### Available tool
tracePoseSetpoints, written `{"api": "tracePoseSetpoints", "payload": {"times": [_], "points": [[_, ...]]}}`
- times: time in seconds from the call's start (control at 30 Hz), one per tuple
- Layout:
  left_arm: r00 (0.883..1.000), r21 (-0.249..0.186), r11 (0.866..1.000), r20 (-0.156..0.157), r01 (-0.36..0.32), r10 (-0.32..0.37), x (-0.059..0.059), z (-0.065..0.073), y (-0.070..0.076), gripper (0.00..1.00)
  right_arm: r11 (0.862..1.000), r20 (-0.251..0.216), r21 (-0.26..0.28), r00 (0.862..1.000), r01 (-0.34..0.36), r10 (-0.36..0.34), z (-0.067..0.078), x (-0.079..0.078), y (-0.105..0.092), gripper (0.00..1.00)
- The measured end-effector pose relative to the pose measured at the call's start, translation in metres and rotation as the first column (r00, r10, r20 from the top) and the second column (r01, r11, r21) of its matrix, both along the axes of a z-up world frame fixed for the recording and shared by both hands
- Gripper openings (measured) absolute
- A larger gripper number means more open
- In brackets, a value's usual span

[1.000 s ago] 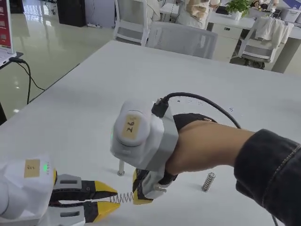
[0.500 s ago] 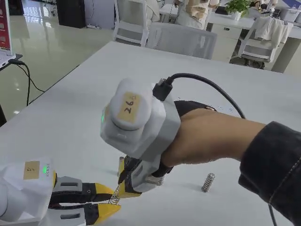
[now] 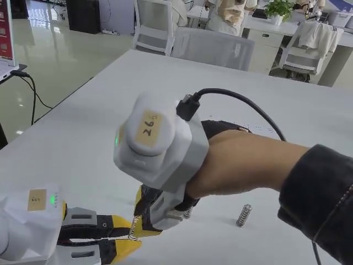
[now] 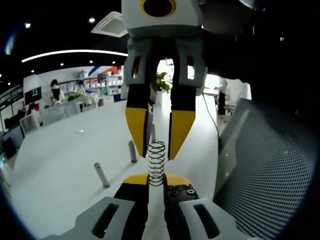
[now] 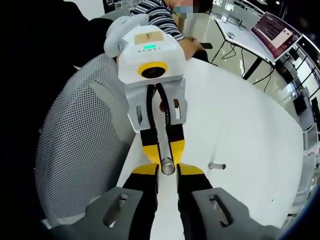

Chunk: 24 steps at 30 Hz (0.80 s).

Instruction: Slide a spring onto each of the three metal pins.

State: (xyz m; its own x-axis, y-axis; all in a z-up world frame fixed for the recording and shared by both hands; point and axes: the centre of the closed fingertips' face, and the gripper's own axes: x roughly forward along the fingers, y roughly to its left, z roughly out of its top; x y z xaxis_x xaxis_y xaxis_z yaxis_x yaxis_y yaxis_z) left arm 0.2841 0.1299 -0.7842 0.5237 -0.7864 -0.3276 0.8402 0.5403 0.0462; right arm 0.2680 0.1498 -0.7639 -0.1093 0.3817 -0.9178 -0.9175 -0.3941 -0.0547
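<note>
A thin silver wire spring [image 4: 156,165] is held out between two tools. Its near end is pinched by the yellow tips of the white left gripper [image 4: 156,179], whose jaws are closed tight on it. The spring sticks straight out in front of that gripper. Its far end is met by the white right gripper [image 4: 158,152], which is pointed back at the left one, tip to tip. The right gripper's yellow jaws are set on both sides of the spring's far end, very close to it. It cannot be told if the spring is squeezed by them or just sits between them.

In the right gripper view the spring [image 5: 167,166] is seen end-on as a small ring between the tips of the right gripper [image 5: 167,171]. The left gripper [image 5: 162,150] is seen just past it.

In the head view both tools are held low over the white table [image 3: 99,121], and the right gripper [image 3: 144,223] is carried by a hand [image 3: 237,165] in a dark sleeve.

Ahead of the left gripper and to its left, a short bare metal pin [image 4: 101,174] is stood upright on the table. A ribbed pin [image 4: 132,151] is stood a little further on. A second loose spring [image 3: 244,215] is left lying on the table, well apart from the right gripper, on its right.
</note>
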Motion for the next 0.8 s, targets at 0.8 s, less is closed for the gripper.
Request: {"api": "tracePoseSetpoints", "payload": {"times": [0.8], "points": [[1.0,-0.024,1.0,0.014,-0.018,0.018,0.004,0.008,-0.002,0.03,0.999,-0.009,-0.017,0.999,0.037,-0.037,-0.01,0.006,0.002,0.08]]}}
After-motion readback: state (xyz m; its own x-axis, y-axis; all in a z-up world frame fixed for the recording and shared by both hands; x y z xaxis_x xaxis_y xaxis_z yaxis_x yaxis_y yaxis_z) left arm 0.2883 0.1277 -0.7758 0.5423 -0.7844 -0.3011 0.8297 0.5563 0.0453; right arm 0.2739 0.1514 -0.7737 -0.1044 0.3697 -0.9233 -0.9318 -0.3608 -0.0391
